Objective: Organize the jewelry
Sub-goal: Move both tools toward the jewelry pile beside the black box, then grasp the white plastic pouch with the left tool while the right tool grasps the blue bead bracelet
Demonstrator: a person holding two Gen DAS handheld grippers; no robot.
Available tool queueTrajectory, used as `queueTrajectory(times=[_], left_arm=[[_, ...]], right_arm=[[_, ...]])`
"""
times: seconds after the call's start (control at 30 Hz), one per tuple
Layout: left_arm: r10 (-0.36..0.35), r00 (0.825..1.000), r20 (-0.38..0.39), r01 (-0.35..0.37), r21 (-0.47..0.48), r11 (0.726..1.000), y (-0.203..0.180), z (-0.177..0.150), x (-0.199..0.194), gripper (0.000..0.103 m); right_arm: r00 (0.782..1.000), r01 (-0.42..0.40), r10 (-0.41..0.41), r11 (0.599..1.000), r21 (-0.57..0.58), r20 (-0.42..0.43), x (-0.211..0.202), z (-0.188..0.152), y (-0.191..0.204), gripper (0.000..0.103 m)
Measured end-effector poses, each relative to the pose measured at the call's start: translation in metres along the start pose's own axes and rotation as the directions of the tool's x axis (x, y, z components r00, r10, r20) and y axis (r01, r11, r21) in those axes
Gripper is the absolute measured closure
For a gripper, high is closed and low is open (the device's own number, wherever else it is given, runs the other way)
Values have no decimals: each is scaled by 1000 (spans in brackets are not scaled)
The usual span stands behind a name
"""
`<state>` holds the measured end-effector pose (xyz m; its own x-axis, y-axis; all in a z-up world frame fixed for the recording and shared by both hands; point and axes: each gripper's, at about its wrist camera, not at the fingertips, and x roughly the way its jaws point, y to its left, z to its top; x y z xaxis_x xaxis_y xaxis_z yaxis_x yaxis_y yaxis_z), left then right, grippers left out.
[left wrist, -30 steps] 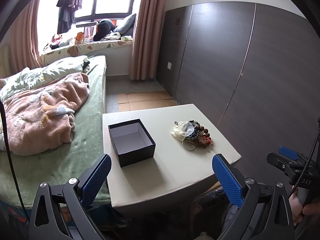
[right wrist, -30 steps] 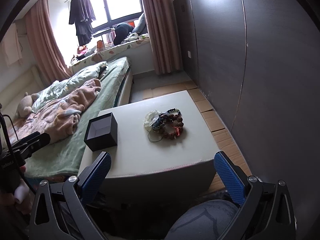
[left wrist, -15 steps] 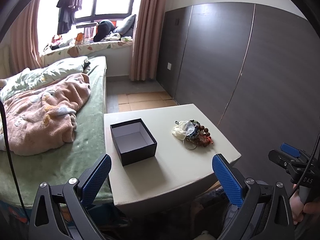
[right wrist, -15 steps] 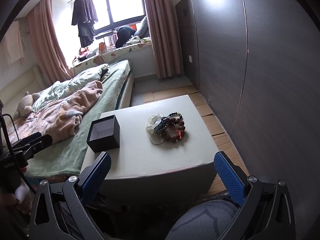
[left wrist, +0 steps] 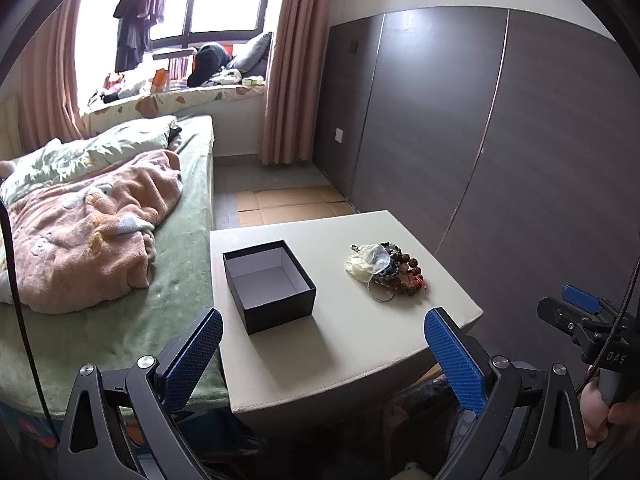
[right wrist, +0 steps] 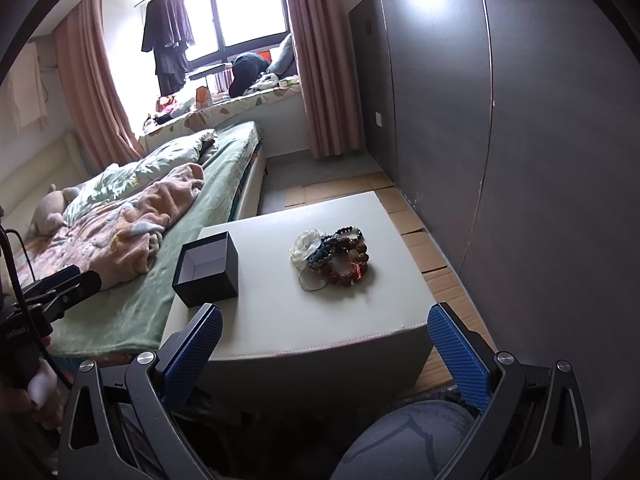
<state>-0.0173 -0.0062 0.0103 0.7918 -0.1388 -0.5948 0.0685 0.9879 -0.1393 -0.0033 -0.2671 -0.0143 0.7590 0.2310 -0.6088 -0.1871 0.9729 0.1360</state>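
Note:
A pile of jewelry, bead bracelets, a thin ring and a white piece, lies on the right half of a cream table; it also shows in the right wrist view. An open, empty black box stands on the table's left half, also in the right wrist view. My left gripper is open and empty, short of the table's near edge. My right gripper is open and empty, in front of the table's near side. The right gripper shows at the far right of the left wrist view.
A bed with a green sheet and a pink blanket abuts the table's left side. A dark panelled wall runs along the right. Cardboard sheets cover the floor beyond the table. A knee is below my right gripper.
Both grippers have drifted slightly nearer and more to the right of the table, so the box and the jewelry look a little larger. Both stay open and empty.

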Motion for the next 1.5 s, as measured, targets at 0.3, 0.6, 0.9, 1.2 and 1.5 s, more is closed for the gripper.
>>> queueTrajectory(times=[0.3, 0.6, 0.9, 1.2, 1.5], left_arm=[[8, 1000, 1, -8, -4, 1000, 1, 0, 1, 2], [16, 1000, 0, -16, -7, 1000, 0, 10, 9, 2], [12, 1000, -14, -12, 0, 1000, -4, 26, 36, 2], [-4, 997, -71, 6, 25, 1000, -17, 40, 78, 2], [-73, 989, -126, 79, 41, 996, -32, 52, 126, 2]], right_arm=[[1000, 1, -1, 1000, 2, 0, 0, 2, -1, 0], [1000, 0, 0, 1000, 11, -12, 7, 7, -4, 0], [1000, -15, 15, 1000, 25, -21, 30, 22, -15, 0], [996, -9, 20, 990, 138, -83, 74, 29, -52, 0], [991, -32, 59, 974, 224, -117, 114, 30, -76, 0]])
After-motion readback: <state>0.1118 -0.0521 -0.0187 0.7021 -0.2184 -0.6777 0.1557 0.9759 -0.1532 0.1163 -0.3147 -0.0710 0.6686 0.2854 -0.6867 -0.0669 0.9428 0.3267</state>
